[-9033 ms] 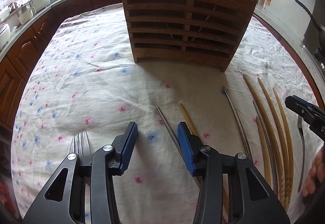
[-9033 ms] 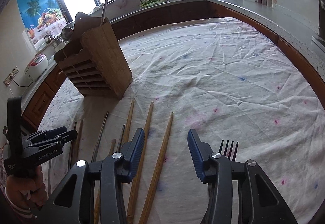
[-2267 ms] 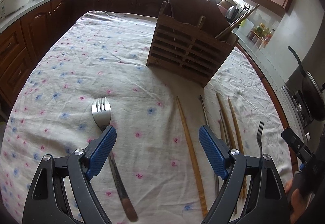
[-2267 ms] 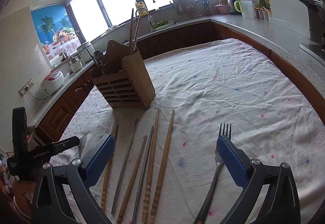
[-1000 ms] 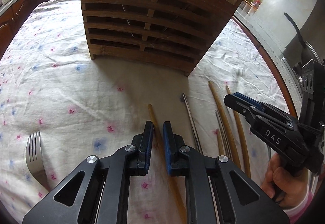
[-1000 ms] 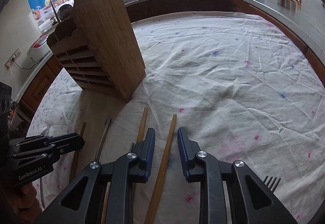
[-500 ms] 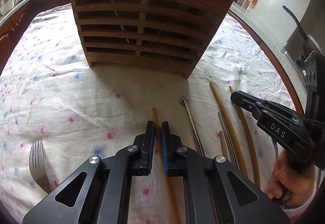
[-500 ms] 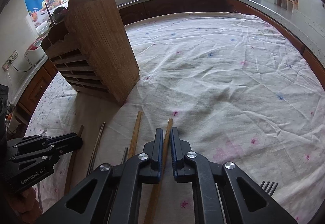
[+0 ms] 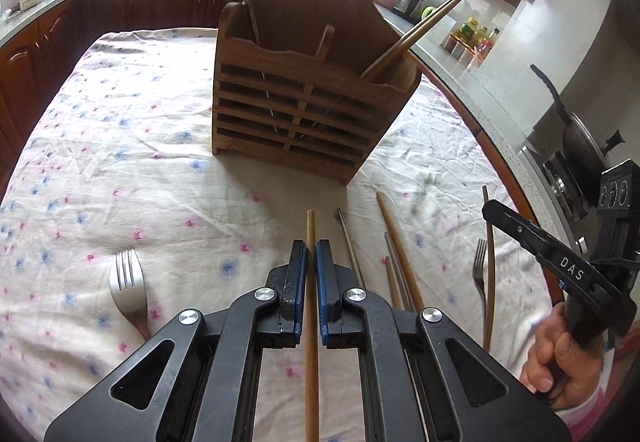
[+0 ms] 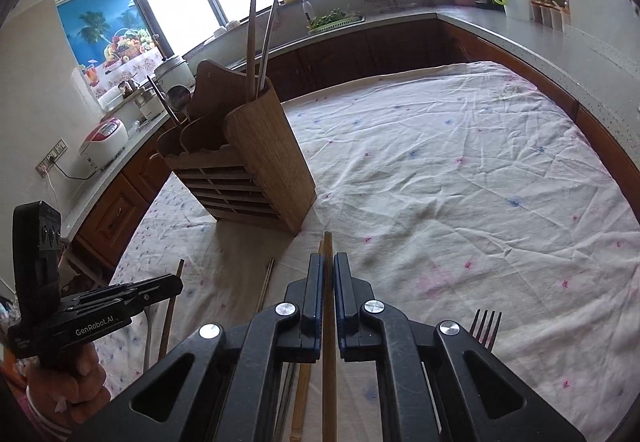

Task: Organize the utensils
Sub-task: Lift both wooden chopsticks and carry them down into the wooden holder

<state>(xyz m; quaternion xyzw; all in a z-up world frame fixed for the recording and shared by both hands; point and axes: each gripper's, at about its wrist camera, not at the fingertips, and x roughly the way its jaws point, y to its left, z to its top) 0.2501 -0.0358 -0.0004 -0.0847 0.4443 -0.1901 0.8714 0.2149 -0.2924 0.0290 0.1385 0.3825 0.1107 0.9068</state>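
Both grippers, open seconds ago, now clamp one wooden chopstick each: left gripper (image 9: pixel 311 256) and right gripper (image 10: pixel 328 268), lifted off the tablecloth (image 9: pixel 160 177).

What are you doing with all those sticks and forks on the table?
A person is tidying utensils into the wooden holder. Each hand holds a gripper. The left gripper is shut on one wooden chopstick, and the right gripper is shut on another wooden chopstick. More chopsticks and two forks lie on the flowered cloth. A few sticks already stand in the holder.
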